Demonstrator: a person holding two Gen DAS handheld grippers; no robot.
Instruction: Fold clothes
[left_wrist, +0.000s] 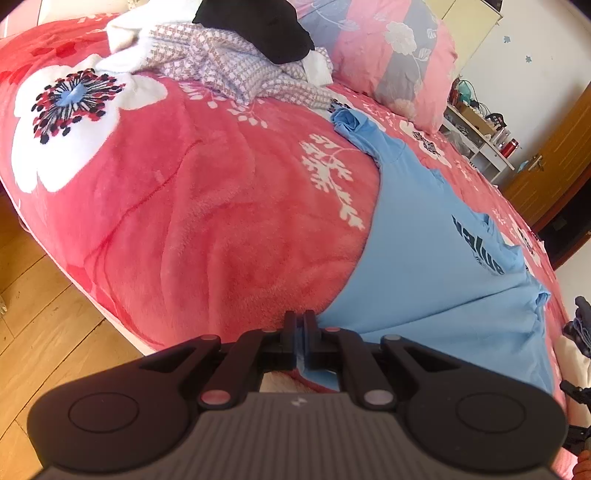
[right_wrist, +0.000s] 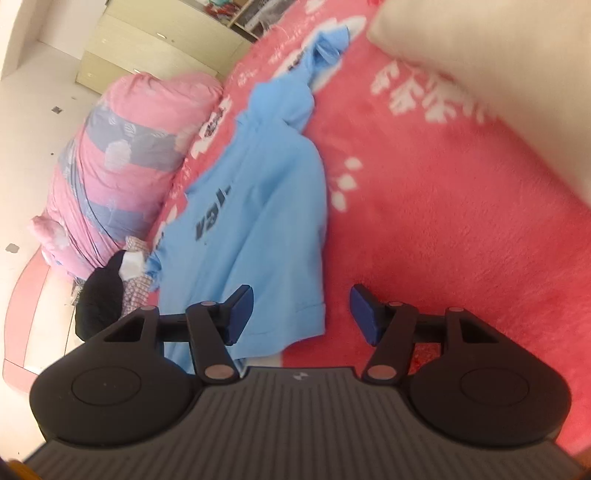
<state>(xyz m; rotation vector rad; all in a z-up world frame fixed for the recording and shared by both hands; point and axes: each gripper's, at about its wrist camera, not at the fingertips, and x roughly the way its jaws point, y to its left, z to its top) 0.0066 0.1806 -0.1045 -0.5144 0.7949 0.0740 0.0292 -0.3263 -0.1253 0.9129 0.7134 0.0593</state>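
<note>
A light blue T-shirt (left_wrist: 436, 258) with dark lettering lies spread on the red flowered blanket (left_wrist: 192, 206). My left gripper (left_wrist: 300, 321) is shut on the shirt's hem corner, with blue cloth showing between its fingers. In the right wrist view the same blue T-shirt (right_wrist: 255, 206) stretches away across the blanket (right_wrist: 443, 221). My right gripper (right_wrist: 301, 314) is open, its blue pads wide apart, hovering over the shirt's near hem corner and holding nothing.
A heap of other clothes (left_wrist: 221, 55), checked, white and black, sits at the far end of the bed. A pink and grey rolled quilt (left_wrist: 399, 51) lies beside it. Wooden floor (left_wrist: 40, 314) lies left of the bed. Shelves (left_wrist: 480, 136) and a door (left_wrist: 557, 158) stand beyond.
</note>
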